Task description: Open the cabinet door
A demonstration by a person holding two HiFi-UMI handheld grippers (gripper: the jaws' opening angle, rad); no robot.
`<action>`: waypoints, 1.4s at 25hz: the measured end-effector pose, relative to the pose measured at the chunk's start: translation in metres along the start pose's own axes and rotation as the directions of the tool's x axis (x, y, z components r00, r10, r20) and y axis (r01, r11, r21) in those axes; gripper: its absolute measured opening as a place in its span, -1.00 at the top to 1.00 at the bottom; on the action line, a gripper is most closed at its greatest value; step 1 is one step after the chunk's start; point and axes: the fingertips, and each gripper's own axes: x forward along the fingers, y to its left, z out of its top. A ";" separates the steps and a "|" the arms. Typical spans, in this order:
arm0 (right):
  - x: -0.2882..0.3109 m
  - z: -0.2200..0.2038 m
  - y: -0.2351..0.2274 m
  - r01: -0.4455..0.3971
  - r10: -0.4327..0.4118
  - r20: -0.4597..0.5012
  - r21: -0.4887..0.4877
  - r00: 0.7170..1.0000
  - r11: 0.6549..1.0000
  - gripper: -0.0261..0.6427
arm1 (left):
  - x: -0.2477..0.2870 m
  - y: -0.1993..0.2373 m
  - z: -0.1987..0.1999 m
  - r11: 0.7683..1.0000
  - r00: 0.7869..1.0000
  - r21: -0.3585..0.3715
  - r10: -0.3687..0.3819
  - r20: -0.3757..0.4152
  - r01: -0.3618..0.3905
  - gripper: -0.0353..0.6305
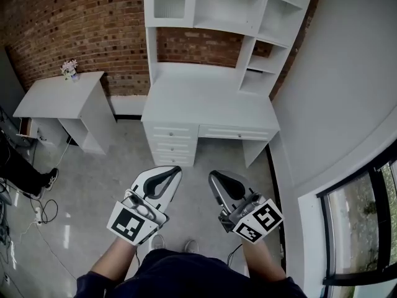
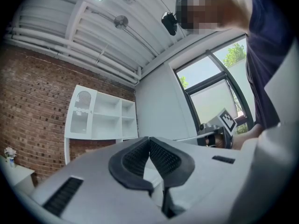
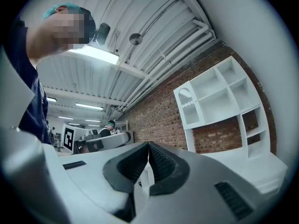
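The left gripper point(image 1: 175, 169) and right gripper point(image 1: 213, 175) hang near the person, jaws pressed together (nothing between them) — well apart from the far white cabinet door point(image 1: 170, 0)

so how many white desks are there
2: a small desk at left by the brick wall, and a large desk with drawers straight ahead under the shelves.

Cabinet door point(image 1: 170, 0) — white, tall and narrow, with an arch-topped inset panel, seemingly slatted or meshed; too coarse a view to be sure. Set in the upper left bay of the white shelf unit point(image 1: 152, 48) above the desk point(image 1: 208, 101) — upright, shut, flush with its frame.
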 end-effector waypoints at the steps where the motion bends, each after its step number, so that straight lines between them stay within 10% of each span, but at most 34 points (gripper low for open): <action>1: -0.004 0.001 -0.001 -0.004 0.004 0.001 -0.001 1.000 1.000 0.84 | 0.001 -0.004 -0.002 1.000 1.000 0.000 0.004 -0.003 -0.004 0.87; 21: -0.012 -0.003 -0.019 -0.051 0.051 -0.005 0.017 0.999 0.999 0.84 | 0.020 -0.016 -0.014 1.000 1.000 -0.005 0.020 -0.020 -0.020 0.87; 35: 0.067 -0.020 -0.058 -0.023 0.024 -0.031 0.026 0.999 0.999 0.84 | 0.046 0.068 -0.041 0.999 1.000 -0.033 -0.012 -0.026 0.011 0.87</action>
